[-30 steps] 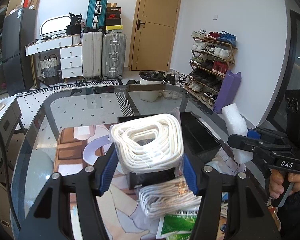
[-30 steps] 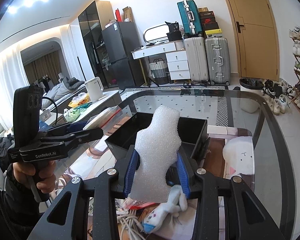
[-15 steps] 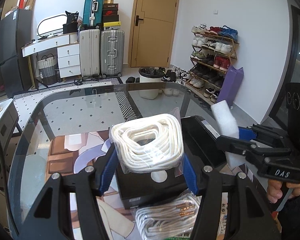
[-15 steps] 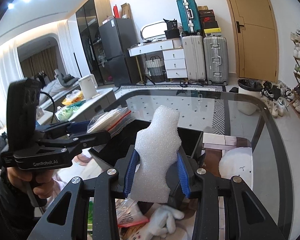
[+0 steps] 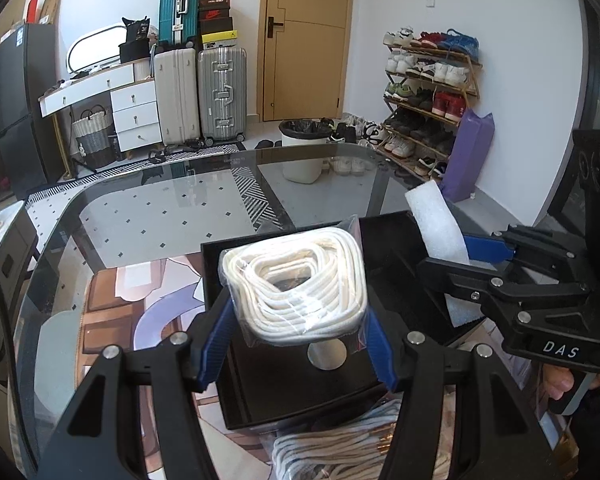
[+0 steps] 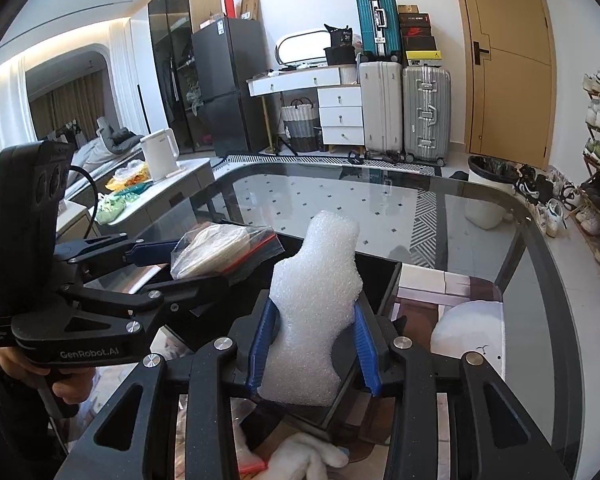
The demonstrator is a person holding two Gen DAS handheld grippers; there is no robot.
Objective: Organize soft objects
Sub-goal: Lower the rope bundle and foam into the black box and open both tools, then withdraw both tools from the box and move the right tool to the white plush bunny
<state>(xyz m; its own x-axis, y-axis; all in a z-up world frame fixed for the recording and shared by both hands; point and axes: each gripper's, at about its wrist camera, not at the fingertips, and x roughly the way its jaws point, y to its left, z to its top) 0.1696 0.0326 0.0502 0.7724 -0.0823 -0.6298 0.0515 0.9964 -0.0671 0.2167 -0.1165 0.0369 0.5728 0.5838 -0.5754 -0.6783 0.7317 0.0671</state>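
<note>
My left gripper (image 5: 300, 344) is shut on a clear bag of coiled white rope (image 5: 296, 280), held above the open black box (image 5: 284, 396) on the glass table. In the right wrist view the same bag (image 6: 220, 250) shows at the left between that gripper's blue pads. My right gripper (image 6: 314, 350) is shut on a white foam piece (image 6: 314, 312), which stands upright over the box's near right corner (image 6: 380, 280). From the left wrist view, the foam piece (image 5: 436, 220) and the right gripper (image 5: 488, 256) hang over the box's right side.
Another bundle of white rope (image 5: 340, 448) lies in front of the box. A white plush toy (image 6: 308, 460) and a red-edged packet lie below my right gripper. A printed mat (image 5: 112, 312) covers the table under the box. A round white cushion (image 6: 468, 328) rests right of it.
Both grippers have moved forward and a little down, so the rope bag and the foam piece now hang over the black box. Neither grip has changed.
</note>
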